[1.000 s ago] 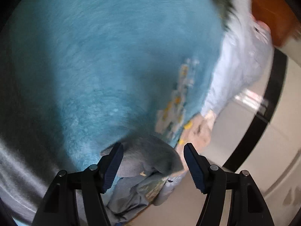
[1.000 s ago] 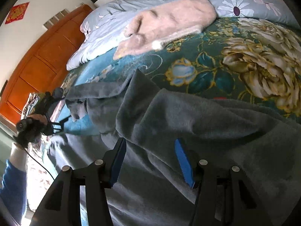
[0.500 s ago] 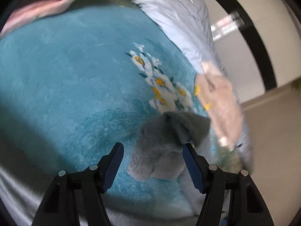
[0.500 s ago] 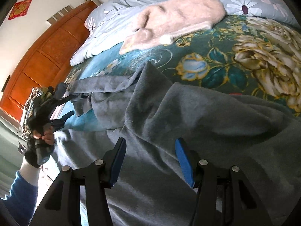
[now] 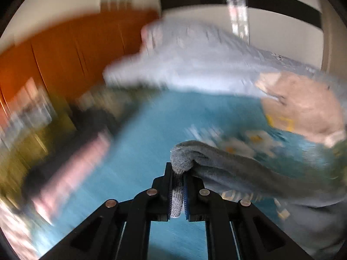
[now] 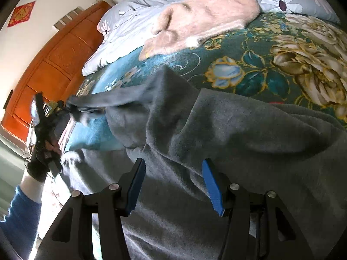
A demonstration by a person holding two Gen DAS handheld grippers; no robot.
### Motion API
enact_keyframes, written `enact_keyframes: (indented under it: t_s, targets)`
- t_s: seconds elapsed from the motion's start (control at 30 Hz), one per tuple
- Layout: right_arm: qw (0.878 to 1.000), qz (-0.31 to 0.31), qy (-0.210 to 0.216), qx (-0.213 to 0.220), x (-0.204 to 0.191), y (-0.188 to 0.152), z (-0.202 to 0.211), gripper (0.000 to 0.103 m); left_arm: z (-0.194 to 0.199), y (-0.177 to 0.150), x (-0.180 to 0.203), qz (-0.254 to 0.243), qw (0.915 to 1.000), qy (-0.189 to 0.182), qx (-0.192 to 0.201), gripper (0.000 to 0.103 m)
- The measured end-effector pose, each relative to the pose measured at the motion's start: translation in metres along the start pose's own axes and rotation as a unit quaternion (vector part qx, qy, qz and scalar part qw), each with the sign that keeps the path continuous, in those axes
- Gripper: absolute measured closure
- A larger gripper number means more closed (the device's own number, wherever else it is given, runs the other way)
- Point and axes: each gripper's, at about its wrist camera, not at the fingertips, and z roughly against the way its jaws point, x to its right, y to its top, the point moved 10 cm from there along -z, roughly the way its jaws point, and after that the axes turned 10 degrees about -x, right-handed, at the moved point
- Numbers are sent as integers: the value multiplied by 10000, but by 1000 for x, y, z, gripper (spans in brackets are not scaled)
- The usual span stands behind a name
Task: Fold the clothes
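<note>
A grey fleece garment [image 6: 216, 134] lies spread on the bed. Its sleeve [image 6: 112, 100] stretches out to the left, lifted off the bed. My left gripper [image 5: 178, 173] is shut on the sleeve's cuff [image 5: 182, 158]; it also shows in the right wrist view [image 6: 65, 108], held by a gloved hand. My right gripper [image 6: 172, 179] is open and empty, its fingers low over the garment's body.
The bed has a teal floral blanket [image 6: 271, 65]. A pink fleece garment [image 6: 206, 19] and a light floral pillow [image 6: 130, 28] lie at its far end. An orange wooden wardrobe [image 6: 54, 65] stands to the left. The left wrist view is motion-blurred.
My left gripper closed on the grey cuff and swung up, pulling the sleeve out to the left. My right gripper stayed open over the garment.
</note>
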Motion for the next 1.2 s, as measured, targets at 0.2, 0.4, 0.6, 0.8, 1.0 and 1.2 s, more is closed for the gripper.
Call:
enact_keyframes:
  t_s: [0.2, 0.4, 0.6, 0.8, 1.0, 1.2]
  targets:
    - [9999, 30, 35, -98, -4, -3, -9, 47, -37, -27, -54, 226, 9985, 297, -407, 94]
    - [9998, 128, 21, -179, -7, -10, -7, 47, -64, -79, -87, 1017, 9907, -2, -907, 93]
    - [9996, 86, 93, -246, -9, -18, -5, 47, -60, -103, -93, 1803, 9729, -714, -1262, 90]
    - [9993, 153, 176, -280, -18, -22, -7, 47, -54, -126, -93, 3138, 9112, -2065, -1690, 68]
    - [9992, 169, 225, -299, -23, -23, -10, 47, -47, -132, -93, 4297, 8259, -3208, -1744, 51]
    - [9991, 249, 217, -256, -30, -22, -6, 47, -55, -124, -94, 5453, 7342, -3759, -1492, 47]
